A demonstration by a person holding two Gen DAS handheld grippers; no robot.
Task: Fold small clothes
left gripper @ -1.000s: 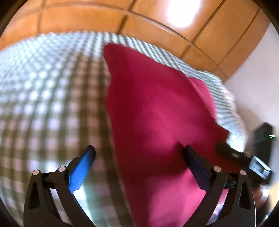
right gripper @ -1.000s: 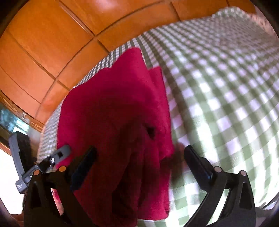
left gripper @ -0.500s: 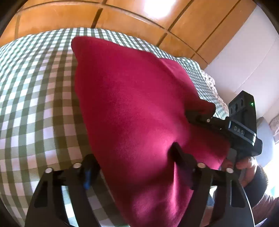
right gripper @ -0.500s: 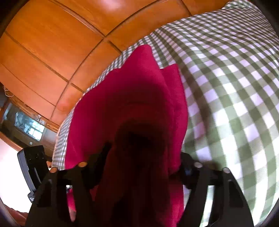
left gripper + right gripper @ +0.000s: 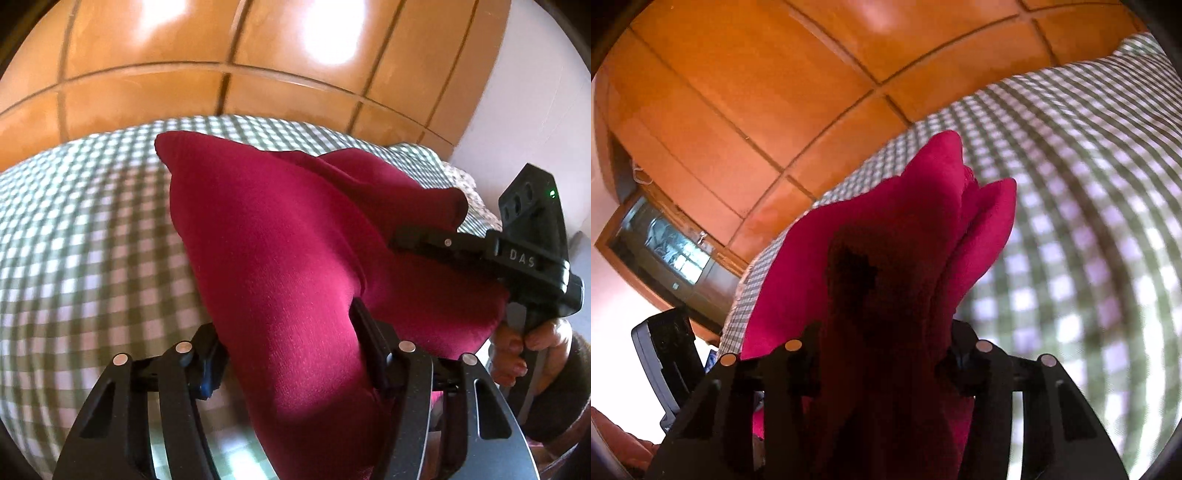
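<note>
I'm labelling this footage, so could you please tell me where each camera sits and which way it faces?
Left wrist: on the left gripper, facing the red garment between its closing fingers; the right gripper and a hand show.
Right wrist: on the right gripper, also closing round the garment; the left gripper's body shows.
Shared: garment, checked cloth, wooden panelling.
</note>
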